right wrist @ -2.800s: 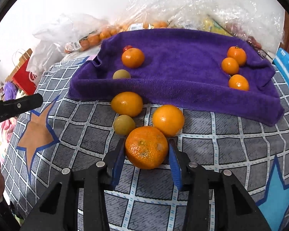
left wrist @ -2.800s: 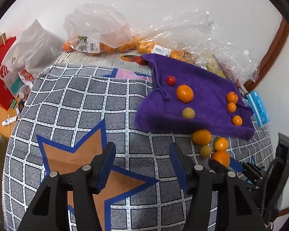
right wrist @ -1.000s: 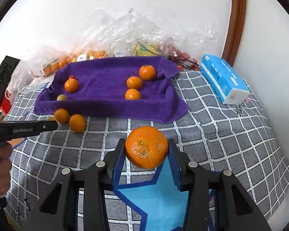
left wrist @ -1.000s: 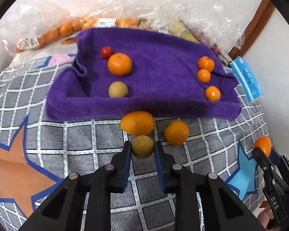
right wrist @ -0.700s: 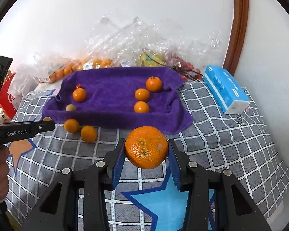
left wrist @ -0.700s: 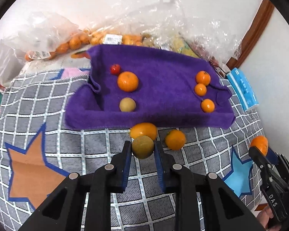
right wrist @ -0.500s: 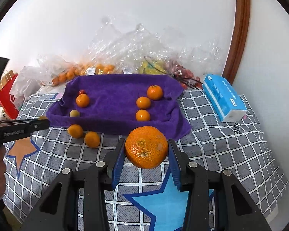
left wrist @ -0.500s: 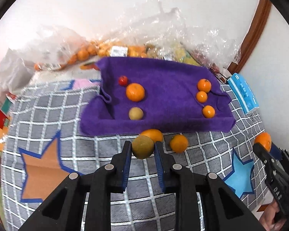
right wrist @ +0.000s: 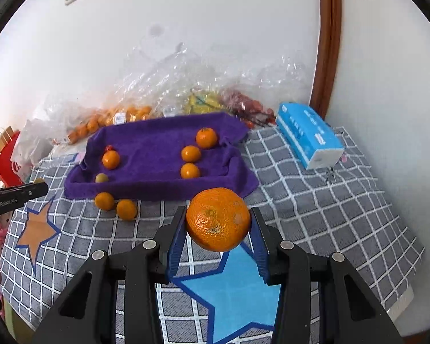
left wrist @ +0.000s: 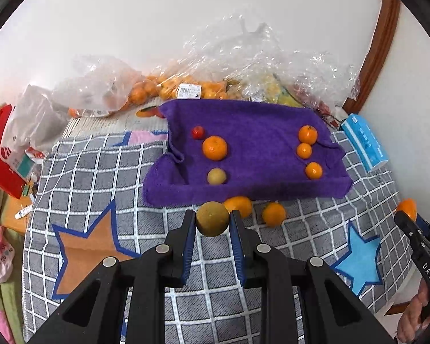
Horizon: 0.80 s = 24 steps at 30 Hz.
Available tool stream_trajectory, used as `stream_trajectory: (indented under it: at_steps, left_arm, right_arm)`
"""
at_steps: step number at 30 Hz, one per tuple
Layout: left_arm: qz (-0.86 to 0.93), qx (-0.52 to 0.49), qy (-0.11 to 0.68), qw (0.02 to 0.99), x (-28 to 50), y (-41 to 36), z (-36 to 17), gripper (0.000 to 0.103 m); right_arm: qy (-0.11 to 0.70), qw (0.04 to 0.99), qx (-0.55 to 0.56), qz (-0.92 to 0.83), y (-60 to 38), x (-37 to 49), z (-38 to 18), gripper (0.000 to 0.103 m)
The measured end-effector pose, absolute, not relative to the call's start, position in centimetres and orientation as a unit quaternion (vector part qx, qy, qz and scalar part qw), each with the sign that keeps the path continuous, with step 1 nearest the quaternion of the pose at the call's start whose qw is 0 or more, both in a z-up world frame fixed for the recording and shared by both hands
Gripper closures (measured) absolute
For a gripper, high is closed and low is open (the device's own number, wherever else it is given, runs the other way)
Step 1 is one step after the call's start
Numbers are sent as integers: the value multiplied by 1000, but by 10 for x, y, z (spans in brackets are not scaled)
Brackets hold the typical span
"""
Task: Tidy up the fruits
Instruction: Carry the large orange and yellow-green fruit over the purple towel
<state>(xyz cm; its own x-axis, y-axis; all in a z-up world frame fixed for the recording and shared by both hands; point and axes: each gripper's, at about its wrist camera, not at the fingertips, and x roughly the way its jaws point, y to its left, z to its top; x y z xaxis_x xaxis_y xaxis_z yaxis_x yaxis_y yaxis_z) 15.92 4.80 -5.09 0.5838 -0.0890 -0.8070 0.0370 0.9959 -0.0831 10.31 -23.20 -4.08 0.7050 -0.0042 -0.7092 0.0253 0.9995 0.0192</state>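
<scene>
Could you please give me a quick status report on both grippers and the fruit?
Left gripper shut on yellow-green fruit. Right gripper shut on large orange. Two oranges loose before purple towel. Path clear.
</scene>
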Motion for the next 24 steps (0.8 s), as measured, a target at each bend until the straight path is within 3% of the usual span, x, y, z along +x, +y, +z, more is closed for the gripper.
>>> stream_trajectory:
  at_steps: [15,24]
  left_arm:
    - [-55,-30,421,905,187,38,-31,80]
    - [-41,-38,424,904,213,45,-43,80]
  right_arm:
    - [352,933,-58,51,-215,143,-32,60]
    - [348,933,-32,82,-200,188,-25,60]
